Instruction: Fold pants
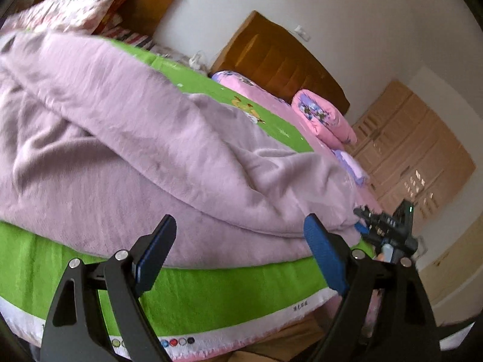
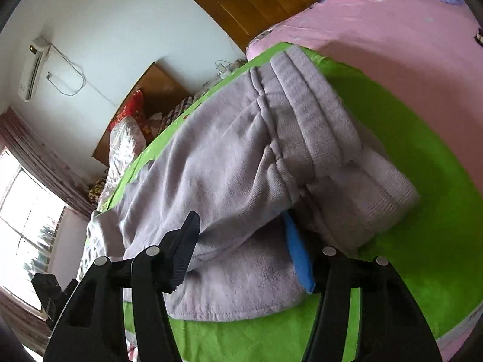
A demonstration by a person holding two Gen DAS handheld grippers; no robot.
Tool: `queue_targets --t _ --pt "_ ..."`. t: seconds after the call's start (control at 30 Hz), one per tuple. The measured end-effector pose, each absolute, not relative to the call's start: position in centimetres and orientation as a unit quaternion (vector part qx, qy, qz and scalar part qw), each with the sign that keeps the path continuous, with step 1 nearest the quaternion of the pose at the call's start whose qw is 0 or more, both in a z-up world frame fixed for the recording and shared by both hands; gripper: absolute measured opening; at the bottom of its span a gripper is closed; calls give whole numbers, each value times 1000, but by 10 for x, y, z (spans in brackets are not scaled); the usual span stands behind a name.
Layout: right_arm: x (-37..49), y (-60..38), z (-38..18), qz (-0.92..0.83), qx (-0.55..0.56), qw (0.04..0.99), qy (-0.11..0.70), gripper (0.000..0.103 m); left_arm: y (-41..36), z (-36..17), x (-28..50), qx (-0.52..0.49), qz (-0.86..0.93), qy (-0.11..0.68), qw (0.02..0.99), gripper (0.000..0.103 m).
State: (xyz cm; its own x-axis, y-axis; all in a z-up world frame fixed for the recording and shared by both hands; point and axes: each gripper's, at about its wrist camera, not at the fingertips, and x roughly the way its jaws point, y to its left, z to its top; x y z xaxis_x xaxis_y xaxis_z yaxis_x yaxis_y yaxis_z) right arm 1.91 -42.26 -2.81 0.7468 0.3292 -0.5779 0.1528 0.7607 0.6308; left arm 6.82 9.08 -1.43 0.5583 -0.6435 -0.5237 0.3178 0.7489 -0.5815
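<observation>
**A:** ok so our left gripper has its jaws spread wide, nothing between them. The near hem of the lilac pants sits just past the tips. The right gripper is about half spread, and its blue right pad is tucked in under a fold of cloth near the waistband. Can't tell if the pads actually press on anything yet.

**B:** yeah, looks loose to us too, so we count it as not gripping. The pants lie bunched on the green blanket, legs trailing off to the far left, waist end at the right.

**A:** so how do we do this well? Our guess is we're going in for a fresh pinch on the near edge.

**B:** we'd say catch all the layers at once, both grippers on the same edge, then lift together so the fold lands straight. If one side grabs only the top layer, it'll skew.

**A:** pose-wise, both grippers point down at a slant toward the bed. The right one looks rolled over, since its view of the room is tilted.
</observation>
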Motion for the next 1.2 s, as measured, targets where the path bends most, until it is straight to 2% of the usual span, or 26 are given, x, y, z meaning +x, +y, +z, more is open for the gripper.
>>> queue_targets --t 0.23,0.4,0.47,0.53,0.57,0.6,0.63,0.67,0.7,0.77,1.07,1.2 --pt "13 -426 -36 33 375 858 350 49 106 -19 106 -280 -227 415 835 84" --pt "6 -436 -40 32 391 853 344 39 109 -23 132 -302 -186 434 828 65" --pt "4 -440 -41 32 402 850 339 38 114 -28 140 -325 -180 433 822 52" --pt "5 -438 -42 26 401 852 334 38 114 -29 144 -335 -174 428 822 48" --pt "6 -437 -42 22 397 855 334 38 113 -29 146 -335 -174 426 822 41" --pt "7 -435 -41 21 391 858 332 38 112 -30 148 -333 -175 426 823 33" --pt "8 -432 -40 18 386 861 332 35 110 -32 148 -327 -172 425 826 11" --pt "8 -432 -40 22 384 864 325 22 108 -32 148 -326 -170 421 829 8" --pt "6 -434 -39 27 389 865 317 16 109 -33 146 -329 -172 413 831 6" --pt "5 -435 -30 35 382 871 307 13 108 -19 140 -315 -180 383 849 5" --pt "1 -440 47 77 347 906 231 10 113 104 102 -231 -227 246 914 5" --pt "-21 -439 22 76 341 900 259 10 117 86 57 -182 -209 239 931 7"
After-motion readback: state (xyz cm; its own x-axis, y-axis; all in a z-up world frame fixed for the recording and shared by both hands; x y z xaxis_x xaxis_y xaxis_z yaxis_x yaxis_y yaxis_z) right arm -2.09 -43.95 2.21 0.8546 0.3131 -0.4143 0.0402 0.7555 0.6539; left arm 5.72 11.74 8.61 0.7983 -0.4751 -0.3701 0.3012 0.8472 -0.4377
